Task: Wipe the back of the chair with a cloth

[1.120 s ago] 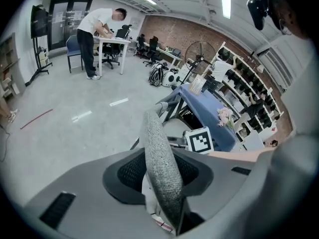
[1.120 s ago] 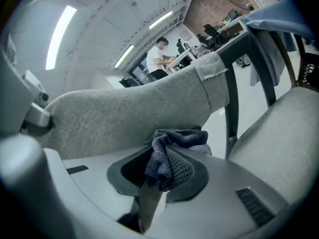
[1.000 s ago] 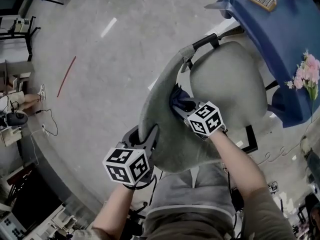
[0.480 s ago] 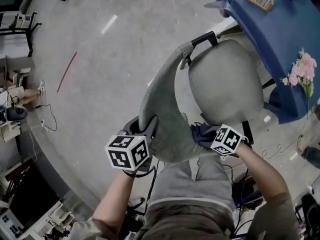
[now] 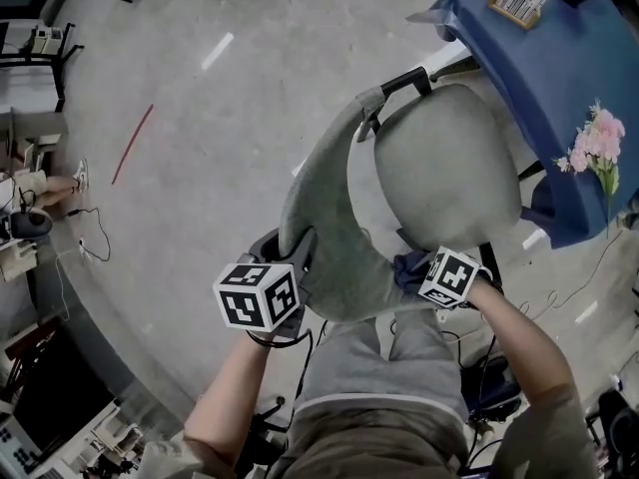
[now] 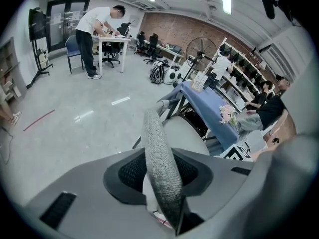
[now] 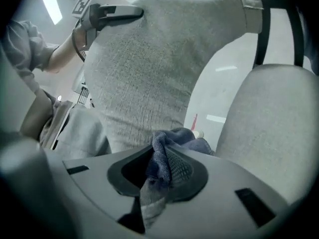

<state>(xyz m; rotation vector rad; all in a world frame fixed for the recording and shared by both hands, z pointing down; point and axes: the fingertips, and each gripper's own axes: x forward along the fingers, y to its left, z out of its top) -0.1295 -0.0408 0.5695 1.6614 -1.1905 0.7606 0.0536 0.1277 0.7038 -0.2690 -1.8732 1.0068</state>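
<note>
Left gripper [image 6: 160, 177] is clamped on the near-left rim of the grey woven-fabric curved chair back [image 5: 324, 203], pads pinching it edge-on, prob. to steady it. Right gripper [image 7: 158, 176] has its jaws closed on a dark blue bunched terry cloth [image 7: 172, 142], w/ a paler tail hanging down btwn them. Cloth sits at the near-right end of the back, on the side facing the pale grey rounded seat cushion [image 5: 449, 158]. In the right gripper view the fabric fills the scene ahead and left, seat to the right. Can't tell if cloth presses the fabric or is just beside it. Key relation: the back's long axis curves from that near end away to the far end by the black armrest [image 5: 407, 80], so most of the surface lies ahead-left of the cloth. Right gripper is nearer & carries the cloth. Next stroke, I'd judge, runs far-ward along the curve.
</note>
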